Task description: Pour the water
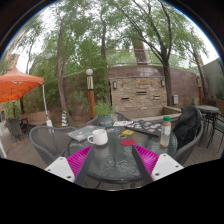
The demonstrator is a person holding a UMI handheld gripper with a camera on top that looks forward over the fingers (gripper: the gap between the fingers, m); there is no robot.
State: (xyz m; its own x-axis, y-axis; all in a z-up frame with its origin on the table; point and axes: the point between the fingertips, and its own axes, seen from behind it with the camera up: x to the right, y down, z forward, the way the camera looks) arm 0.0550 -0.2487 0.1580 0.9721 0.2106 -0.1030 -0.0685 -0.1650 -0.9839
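Observation:
A white mug (98,137) stands on a round glass table (112,165), just beyond my left finger. A pale bottle with a dark cap (166,132) stands upright near the table's right edge, beyond my right finger. My gripper (113,163) is open and empty, low over the near part of the table. Its magenta pads (80,160) are spread wide apart with only bare glass between them.
A small red and yellow item (128,131) and flat papers (148,126) lie further back on the table. Metal chairs (45,145) ring the table; a dark backpack (187,128) sits on the right one. An orange umbrella (18,84) and a stone wall (138,92) stand behind.

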